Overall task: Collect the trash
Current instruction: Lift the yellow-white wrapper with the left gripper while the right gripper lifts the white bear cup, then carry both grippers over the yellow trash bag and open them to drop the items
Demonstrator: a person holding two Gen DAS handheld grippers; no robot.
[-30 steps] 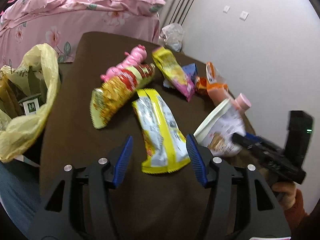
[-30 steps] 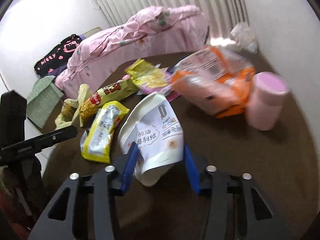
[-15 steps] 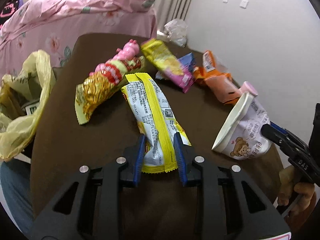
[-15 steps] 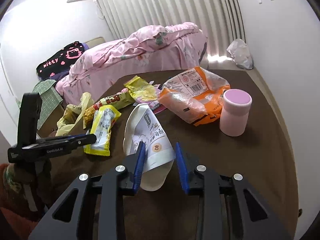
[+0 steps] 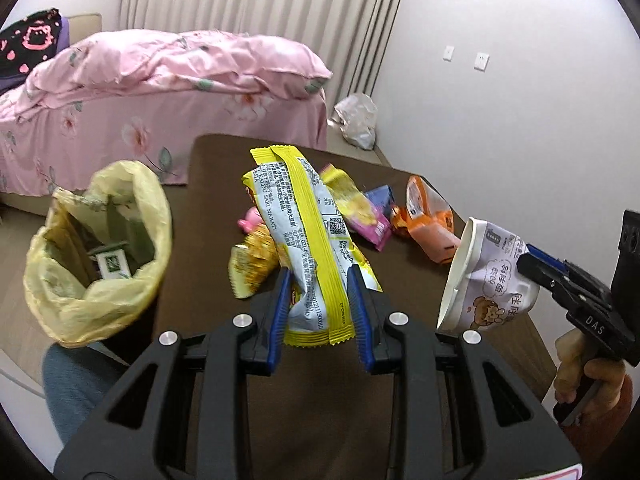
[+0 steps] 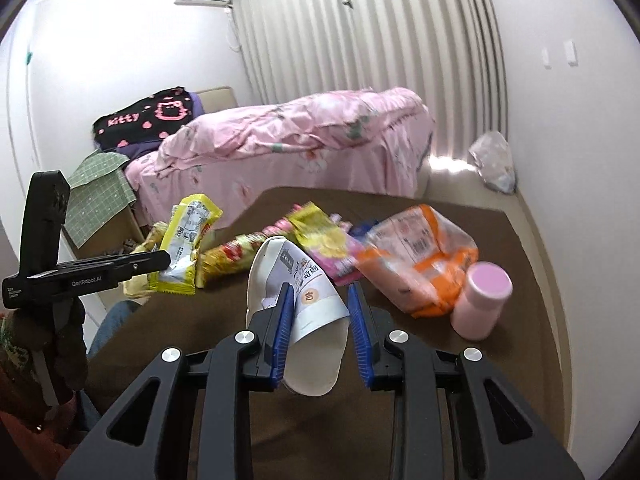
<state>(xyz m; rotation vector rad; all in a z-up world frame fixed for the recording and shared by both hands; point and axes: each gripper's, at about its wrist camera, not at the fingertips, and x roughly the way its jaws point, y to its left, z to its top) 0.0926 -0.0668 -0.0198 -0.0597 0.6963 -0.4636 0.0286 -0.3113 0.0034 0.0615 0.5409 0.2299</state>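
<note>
My left gripper (image 5: 320, 280) is shut on the lower end of a yellow and white snack wrapper (image 5: 308, 232), which hangs above the brown table (image 5: 208, 184). To its left stands an open yellow trash bag (image 5: 100, 256). My right gripper (image 6: 318, 294) has a white paper cup with a printed label (image 6: 288, 260) squeezed between its blue pads; the jaws are still closing on it and the cup is off the table. The left wrist view shows the cup (image 5: 484, 280) at the right, in the right gripper (image 5: 532, 264).
On the table lie an orange bag (image 6: 420, 256), a pink bottle (image 6: 482, 300), a yellow and pink wrapper (image 6: 324, 240) and a red and yellow packet (image 6: 228, 260). A pink bed (image 5: 160, 92) stands behind, a white plastic bag (image 5: 358, 120) on the floor.
Both grippers closed on their items and rose: the yellow wrapper and the paper cup have left the table. The trash bag now sits nearer the left gripper.
</note>
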